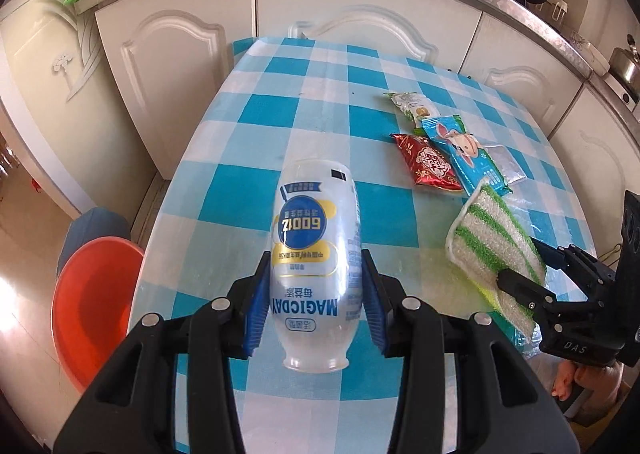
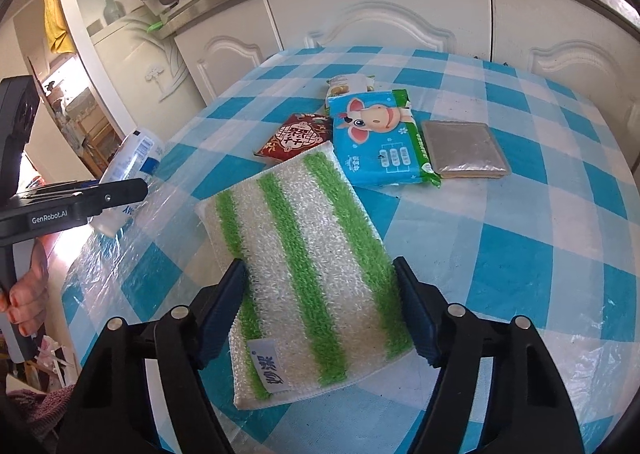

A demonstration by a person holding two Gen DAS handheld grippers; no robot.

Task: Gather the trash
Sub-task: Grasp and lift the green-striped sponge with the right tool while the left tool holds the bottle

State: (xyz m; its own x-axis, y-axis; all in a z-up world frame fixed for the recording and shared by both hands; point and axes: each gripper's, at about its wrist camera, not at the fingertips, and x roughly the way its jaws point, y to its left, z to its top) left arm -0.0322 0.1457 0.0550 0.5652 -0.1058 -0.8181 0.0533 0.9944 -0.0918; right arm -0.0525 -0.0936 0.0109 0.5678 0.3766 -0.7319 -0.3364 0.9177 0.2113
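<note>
My left gripper (image 1: 316, 294) is shut on a clear plastic bottle (image 1: 316, 254) with a blue and yellow label, held above the checked table (image 1: 280, 94). My right gripper (image 2: 320, 306) is shut on a green and white striped cloth (image 2: 304, 254), also seen in the left wrist view (image 1: 492, 242). On the table lie a red wrapper (image 2: 298, 134), a blue cartoon wrapper (image 2: 380, 142), a silver packet (image 2: 464, 150) and a small green and white wrapper (image 2: 348, 82).
An orange basin (image 1: 92, 302) stands on the floor left of the table. White kitchen cabinets (image 1: 320, 2) run behind the table, with a counter holding pans and dishes. Crinkled clear plastic film (image 2: 120, 238) covers the near table edge.
</note>
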